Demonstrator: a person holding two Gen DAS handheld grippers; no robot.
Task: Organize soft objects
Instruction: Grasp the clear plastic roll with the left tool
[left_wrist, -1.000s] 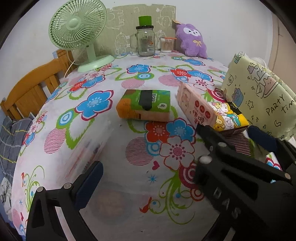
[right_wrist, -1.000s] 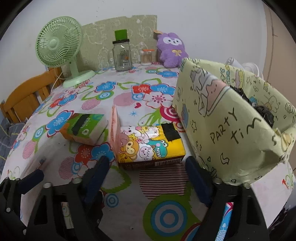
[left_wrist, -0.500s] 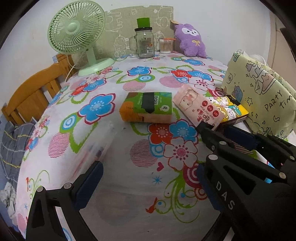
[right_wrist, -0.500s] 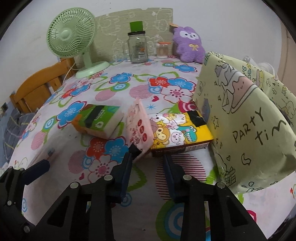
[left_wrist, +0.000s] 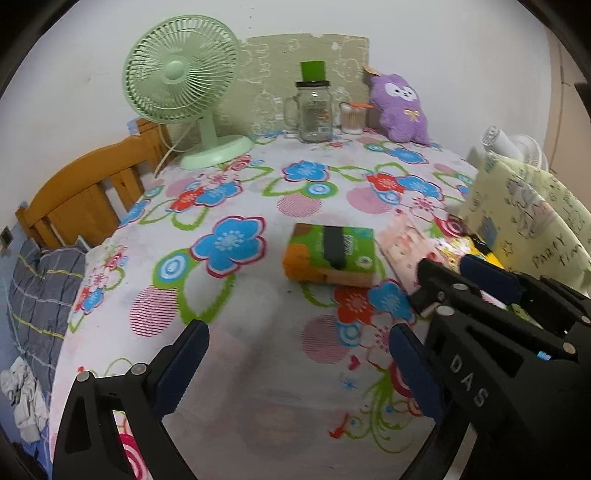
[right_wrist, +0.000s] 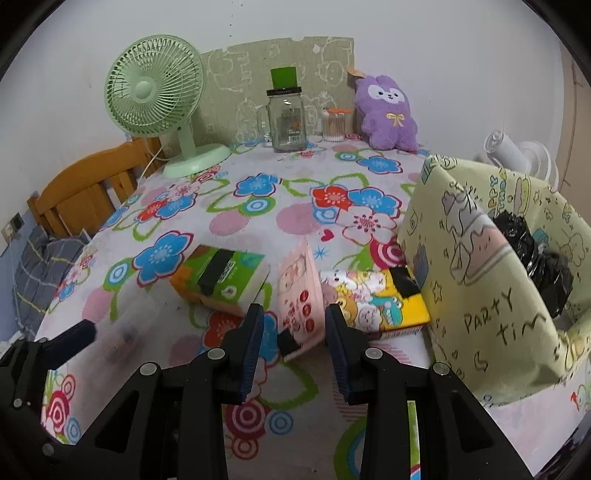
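On the flowered tablecloth lie a green-and-orange tissue pack (left_wrist: 328, 254) (right_wrist: 221, 277) and a yellow cartoon tissue pack (right_wrist: 373, 299). A pink tissue pack (right_wrist: 299, 295) (left_wrist: 402, 240) stands tilted on edge against the yellow one. My right gripper (right_wrist: 295, 332) (left_wrist: 443, 264) is shut on the pink pack's near end. My left gripper (left_wrist: 295, 362) hangs open over bare cloth in front of the green pack, holding nothing. A purple plush (left_wrist: 400, 107) (right_wrist: 388, 110) sits at the table's far edge.
A pale yellow "party time" fabric bag (right_wrist: 480, 277) (left_wrist: 528, 229) stands open at the right with black bundles (right_wrist: 532, 251) inside. A green fan (left_wrist: 181, 74), a glass jar (left_wrist: 314, 110) and a cotton-swab cup (left_wrist: 351, 118) line the back. A wooden chair (left_wrist: 81, 188) stands left.
My right gripper's jaws closed from wide apart onto the pink pack, which tipped up on edge. Both grippers rose slightly, so the packs sit farther off in view.
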